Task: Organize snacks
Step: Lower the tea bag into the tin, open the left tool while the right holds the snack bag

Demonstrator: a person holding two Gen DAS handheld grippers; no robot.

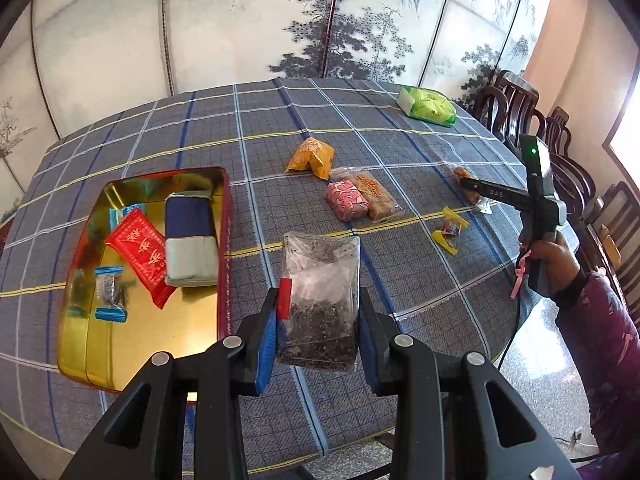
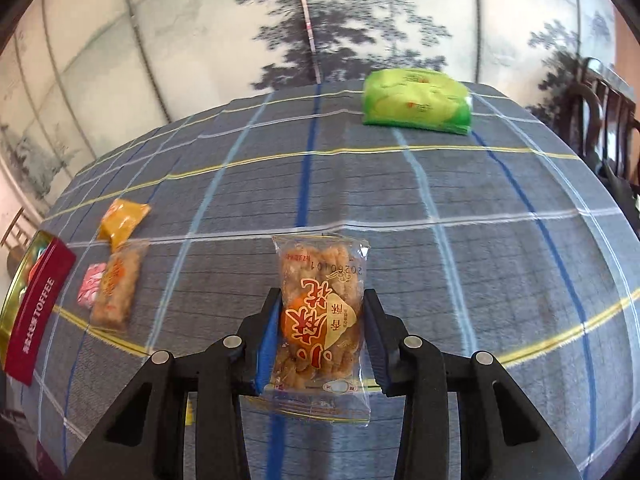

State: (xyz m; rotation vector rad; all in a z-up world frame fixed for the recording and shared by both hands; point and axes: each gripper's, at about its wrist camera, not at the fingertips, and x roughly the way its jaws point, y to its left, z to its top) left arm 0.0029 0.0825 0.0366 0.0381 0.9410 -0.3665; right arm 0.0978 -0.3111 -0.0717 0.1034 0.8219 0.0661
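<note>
My left gripper (image 1: 318, 316) is shut on a clear packet of dark sesame snack (image 1: 320, 300), held above the table just right of the open red-and-gold tin (image 1: 224, 248). The tin holds a red packet (image 1: 140, 252), a blue-and-white pack (image 1: 190, 236) and small blue-wrapped sweets (image 1: 110, 292). My right gripper (image 2: 320, 320) is shut on a clear packet of fried twists (image 2: 320, 316) with red lettering; it shows at the right in the left wrist view (image 1: 470, 186). On the cloth lie a yellow packet (image 1: 312, 158), a pink packet (image 1: 346, 202), a twist packet (image 1: 376, 196) and a yellow-wrapped sweet (image 1: 450, 232).
A green tissue pack (image 1: 428, 106) lies at the far right of the checked tablecloth (image 1: 260, 148). Dark wooden chairs (image 1: 516, 100) line the right side. A painted folding screen (image 1: 280, 20) stands behind. The tin's red side (image 2: 36, 320) shows at the left of the right wrist view.
</note>
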